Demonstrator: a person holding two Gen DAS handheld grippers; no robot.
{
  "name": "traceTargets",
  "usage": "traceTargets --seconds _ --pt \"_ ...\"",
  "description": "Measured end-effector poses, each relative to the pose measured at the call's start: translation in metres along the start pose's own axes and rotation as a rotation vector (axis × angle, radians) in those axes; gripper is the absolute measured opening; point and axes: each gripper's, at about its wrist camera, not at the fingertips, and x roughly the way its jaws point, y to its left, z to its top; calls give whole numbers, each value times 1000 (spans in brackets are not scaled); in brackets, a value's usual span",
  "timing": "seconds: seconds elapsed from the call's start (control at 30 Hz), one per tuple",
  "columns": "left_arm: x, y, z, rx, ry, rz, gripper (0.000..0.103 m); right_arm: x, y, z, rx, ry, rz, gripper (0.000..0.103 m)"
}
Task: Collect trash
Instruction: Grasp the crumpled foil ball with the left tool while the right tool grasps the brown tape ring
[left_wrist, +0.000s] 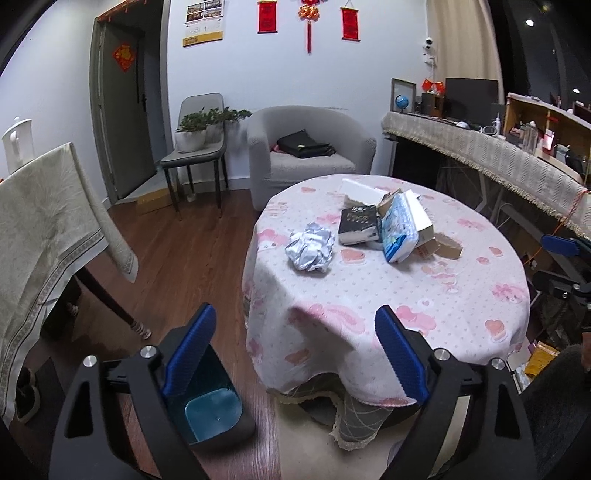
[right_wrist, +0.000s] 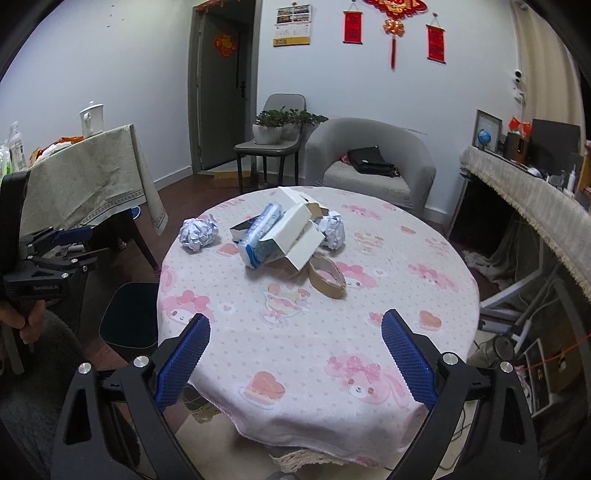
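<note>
A round table with a pink-patterned cloth (left_wrist: 406, 291) (right_wrist: 332, 332) carries a heap of trash. A crumpled silver-white paper ball (left_wrist: 309, 248) (right_wrist: 198, 233) lies left of the heap, and a second ball (right_wrist: 332, 230) lies at its right. The heap holds a dark box (left_wrist: 359, 224), a blue-white plastic pack (left_wrist: 399, 230) (right_wrist: 260, 236), white cartons (right_wrist: 297, 232) and a brown cardboard ring (right_wrist: 327, 275). My left gripper (left_wrist: 295, 347) is open and empty, near the table's left front edge above a dark bin (left_wrist: 210, 410). My right gripper (right_wrist: 295, 350) is open and empty over the table's near edge.
The dark bin (right_wrist: 129, 321) stands on the wooden floor left of the table. A cloth-draped table (left_wrist: 40, 229) is at the left, a grey armchair (left_wrist: 306, 151) and a chair with potted plants (left_wrist: 195, 140) behind, a cluttered counter (left_wrist: 498, 158) at the right.
</note>
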Motion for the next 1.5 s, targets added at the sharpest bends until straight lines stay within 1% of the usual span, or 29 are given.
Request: traceTargets --seconds 0.07,0.2,0.23,0.27,0.37,0.4,0.5,0.73,0.8,0.83,0.87,0.93,1.03,1.13,1.27,1.3,1.33,1.37,1.43,1.5 --pt "3 2 3 1 -3 -19 86 5 1 3 -17 1 6 91" --pt "13 2 10 29 -2 -44 80 15 -3 8 -24 0 21 91" --pt "16 3 12 34 0 -52 76 19 -6 10 -20 0 29 91" --pt "20 3 14 40 3 -57 75 23 -9 11 -15 0 41 91" --pt "35 -1 18 72 10 -65 74 33 -16 12 -15 10 53 91" --pt "43 -3 21 82 17 -78 74 36 -17 12 -18 16 57 91" --pt "60 -3 25 85 34 -97 74 47 -23 14 -18 34 76 91" --pt "97 -4 35 92 52 -108 74 69 -27 22 -52 72 106 91" --pt "105 -4 38 97 57 -107 74 77 -27 23 -73 91 112 88" --pt "108 -4 39 96 61 -110 74 82 -27 24 -84 104 113 83" --pt "111 -4 40 96 63 -108 71 86 -27 24 -89 112 118 81" --pt "118 -4 42 97 64 -103 68 93 -29 24 -102 127 126 80" --pt "123 -2 49 77 59 -114 67 105 -33 24 -114 151 136 79" --pt "132 -1 50 64 76 -107 66 115 -35 26 -123 169 144 74" --pt "139 -2 50 57 97 -119 57 127 -39 30 -129 190 152 67" --pt "140 -4 50 63 99 -111 55 131 -41 30 -125 198 151 65" --pt "141 -5 49 71 97 -105 53 134 -43 32 -121 207 156 61" --pt "142 -5 49 75 93 -102 53 136 -44 33 -117 211 161 58" --pt "143 -5 50 71 90 -102 52 141 -44 36 -123 214 160 57" --pt "143 -5 51 64 91 -106 51 147 -44 37 -127 228 164 54"
